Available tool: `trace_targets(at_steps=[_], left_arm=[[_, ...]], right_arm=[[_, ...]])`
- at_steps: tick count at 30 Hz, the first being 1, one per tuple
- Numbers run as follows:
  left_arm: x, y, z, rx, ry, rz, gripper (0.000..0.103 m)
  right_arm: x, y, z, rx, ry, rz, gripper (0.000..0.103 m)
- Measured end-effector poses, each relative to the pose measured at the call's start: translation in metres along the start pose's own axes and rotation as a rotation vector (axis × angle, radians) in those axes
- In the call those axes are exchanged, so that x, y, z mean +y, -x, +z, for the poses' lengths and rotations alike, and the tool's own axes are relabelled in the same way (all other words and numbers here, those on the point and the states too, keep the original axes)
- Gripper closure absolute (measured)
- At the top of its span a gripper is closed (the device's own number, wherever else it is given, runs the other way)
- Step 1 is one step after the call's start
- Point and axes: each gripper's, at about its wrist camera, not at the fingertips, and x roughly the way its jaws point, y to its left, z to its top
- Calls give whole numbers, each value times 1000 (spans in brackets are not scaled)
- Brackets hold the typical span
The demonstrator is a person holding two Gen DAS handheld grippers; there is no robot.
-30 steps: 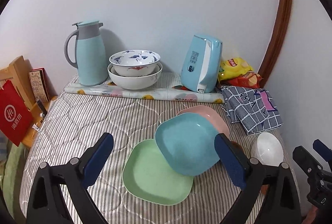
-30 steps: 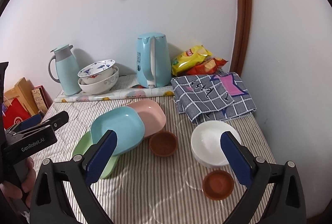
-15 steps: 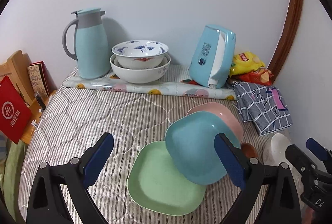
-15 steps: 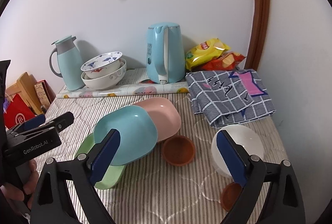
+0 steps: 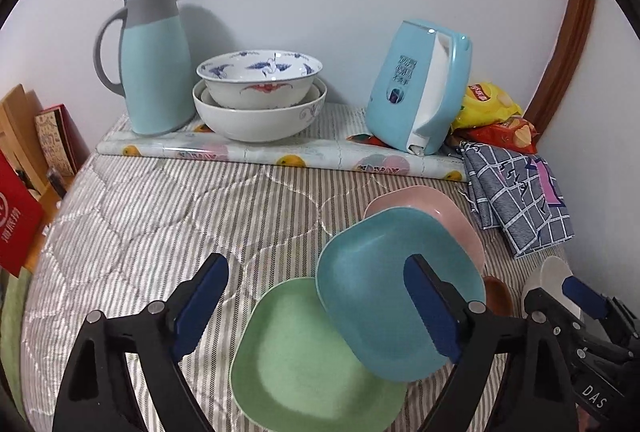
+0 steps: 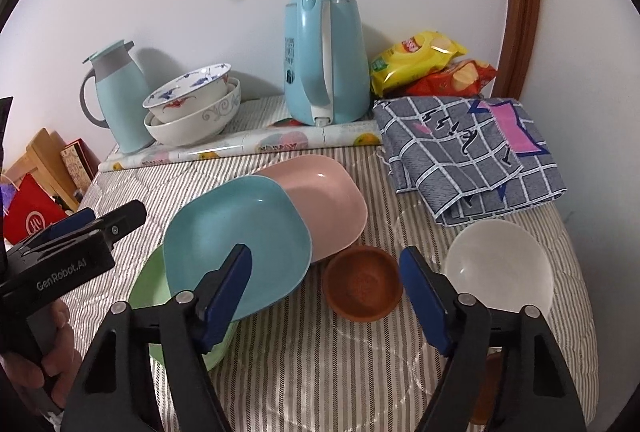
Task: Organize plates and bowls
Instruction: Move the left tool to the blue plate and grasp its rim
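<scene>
Three square plates overlap on the striped cloth: a green plate (image 5: 304, 360) lowest, a blue plate (image 5: 376, 284) tilted across it, and a pink plate (image 5: 448, 207) behind. In the right wrist view they show as green (image 6: 150, 292), blue (image 6: 236, 236) and pink (image 6: 328, 199). A small brown bowl (image 6: 362, 284) and a white bowl (image 6: 500, 268) sit to their right. Two patterned bowls (image 5: 260, 95) are stacked at the back. My left gripper (image 5: 316, 304) is open above the green and blue plates. My right gripper (image 6: 326, 294) is open over the brown bowl.
A teal jug (image 5: 154, 59) and a blue kettle (image 5: 420, 87) stand at the back on a rolled mat (image 5: 280, 155). Snack bags (image 6: 428, 67) and a checked cloth (image 6: 472, 147) lie at the back right. Boxes and a red bag (image 5: 16, 220) sit off the left edge.
Both grippers have moved forward and lower toward the dishes, which now look larger. Both stay open. No dish has moved.
</scene>
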Motion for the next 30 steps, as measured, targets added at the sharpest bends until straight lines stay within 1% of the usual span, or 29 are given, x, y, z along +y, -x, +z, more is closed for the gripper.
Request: trace_targets(at_steps=[3, 5, 8, 15, 19, 24, 27, 28, 30], left_arm=[[1, -14, 1, 21, 4, -17, 20], [1, -23, 1, 35, -1, -31, 26], [-1, -38, 2, 58, -12, -45, 34], [-3, -65, 7, 82, -32, -65, 37], [-4, -74, 9, 87, -41, -81, 40], [-7, -86, 9, 103, -50, -105, 48], [-9, -91, 7, 114, -57, -116, 56], [-10, -93, 7, 119, -58, -123, 62], [-10, -94, 5, 123, -63, -147, 68]], right_arm=[[-1, -10, 1, 22, -4, 5, 32], [-2, -19, 1, 41, -10, 8, 38], [-2, -33, 0, 82, -13, 15, 44], [0, -51, -3, 131, 0, 10, 47], [1, -58, -3, 153, 2, 18, 51], [3, -67, -4, 184, 4, 17, 57], [4, -71, -4, 198, 3, 18, 60], [4, -74, -5, 203, 2, 17, 61], [5, -77, -5, 208, -3, 19, 68]])
